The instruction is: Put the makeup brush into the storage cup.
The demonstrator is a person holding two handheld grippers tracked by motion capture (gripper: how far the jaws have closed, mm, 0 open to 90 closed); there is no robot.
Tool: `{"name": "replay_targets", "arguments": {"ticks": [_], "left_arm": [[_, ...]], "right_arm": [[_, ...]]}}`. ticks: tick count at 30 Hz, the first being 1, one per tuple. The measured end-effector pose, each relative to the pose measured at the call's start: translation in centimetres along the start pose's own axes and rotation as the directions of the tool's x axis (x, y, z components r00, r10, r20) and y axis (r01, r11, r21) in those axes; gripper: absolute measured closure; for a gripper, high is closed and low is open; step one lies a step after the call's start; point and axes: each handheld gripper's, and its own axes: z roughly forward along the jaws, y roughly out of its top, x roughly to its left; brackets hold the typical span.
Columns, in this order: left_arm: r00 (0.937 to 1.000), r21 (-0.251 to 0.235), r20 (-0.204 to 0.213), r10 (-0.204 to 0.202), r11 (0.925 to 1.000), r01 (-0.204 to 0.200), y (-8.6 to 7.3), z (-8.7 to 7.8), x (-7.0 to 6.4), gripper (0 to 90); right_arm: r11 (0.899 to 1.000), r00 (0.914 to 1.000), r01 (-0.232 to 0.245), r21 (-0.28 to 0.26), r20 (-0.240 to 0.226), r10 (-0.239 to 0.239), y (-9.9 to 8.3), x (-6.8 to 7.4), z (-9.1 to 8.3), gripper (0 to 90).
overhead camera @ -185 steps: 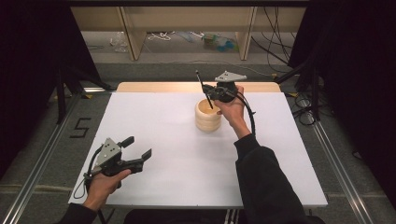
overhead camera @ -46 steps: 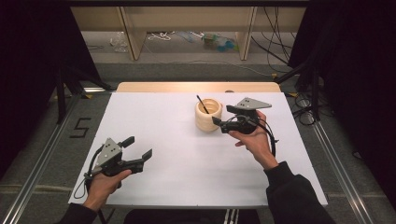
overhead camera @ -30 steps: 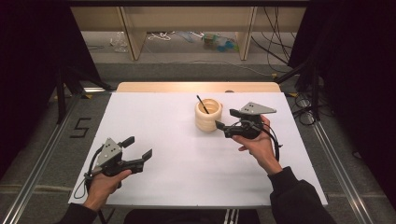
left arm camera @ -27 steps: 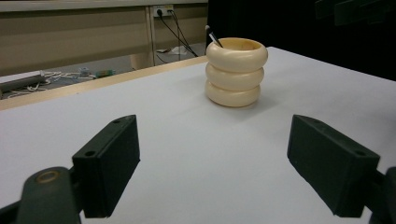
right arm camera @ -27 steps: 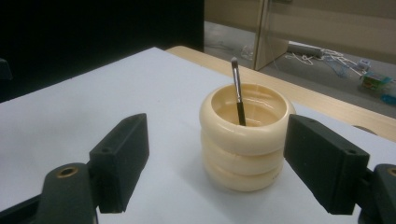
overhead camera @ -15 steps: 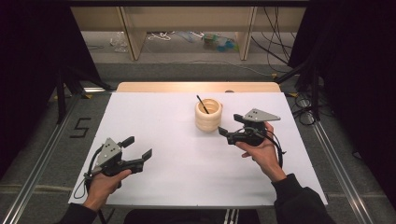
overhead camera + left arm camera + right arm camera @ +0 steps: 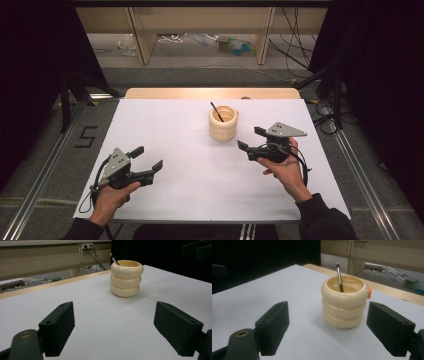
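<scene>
A cream ribbed holder (image 7: 223, 122) made of three stacked rings stands upright on the white table (image 7: 180, 130), back of centre. A thin dark brush (image 7: 216, 111) leans inside it, its tip sticking out toward the left. The right gripper (image 7: 251, 140) hovers open just right and in front of the holder, nothing between its jaws. In the right gripper view the holder (image 7: 344, 305) and brush (image 7: 339, 277) sit close ahead of the right gripper (image 7: 332, 330). The left gripper (image 7: 148, 159) rests open at the front left; its view shows the holder (image 7: 126, 278) far off beyond the left gripper (image 7: 115, 330).
A wooden strip (image 7: 210, 93) borders the table's far edge. Beyond it are shelf legs, cables and clutter on the floor (image 7: 230, 44). Metal rails (image 7: 365, 190) run along both sides of the table. A "5" mark (image 7: 86, 136) is on the floor at left.
The right gripper let go of the brush, which now stands in the holder, and drew back to the right and toward the front. The left gripper has stayed still.
</scene>
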Motion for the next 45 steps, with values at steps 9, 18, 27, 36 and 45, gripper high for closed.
{"name": "replay_targets", "arguments": {"ticks": [9, 18, 27, 36, 45], "left_arm": [[1.0000, 0.001, -0.001, -0.001, 1.0000, 0.001, 0.0, 0.0, 0.0, 17.0], [1.0000, 0.001, -0.001, 0.001, 1.0000, -0.001, 0.0, 0.0, 0.0, 17.0], [1.0000, 0.001, 0.000, -0.002, 1.0000, 0.002, 0.0, 0.0, 0.0, 17.0], [1.0000, 0.006, -0.002, 0.001, 1.0000, -0.001, 0.0, 0.0, 0.0, 17.0], [1.0000, 0.006, -0.003, 0.001, 1.0000, -0.001, 0.0, 0.0, 0.0, 17.0]], "right_arm": [[1.000, 1.0000, -0.001, 0.005, -0.004, 0.001, -0.4, 0.4, -0.6, 18.6], [1.000, 0.9999, -0.002, -0.014, -0.017, 0.002, -1.0, 0.6, -1.1, 18.7], [1.000, 0.9998, -0.007, 0.006, -0.018, 0.007, -1.3, 0.8, -2.1, 17.6], [1.000, 0.9996, -0.010, 0.013, -0.028, 0.010, -1.7, 1.2, -2.7, 17.1], [1.000, 0.9990, -0.010, 0.020, -0.042, 0.011, -2.5, 1.8, -3.4, 17.1]]}}
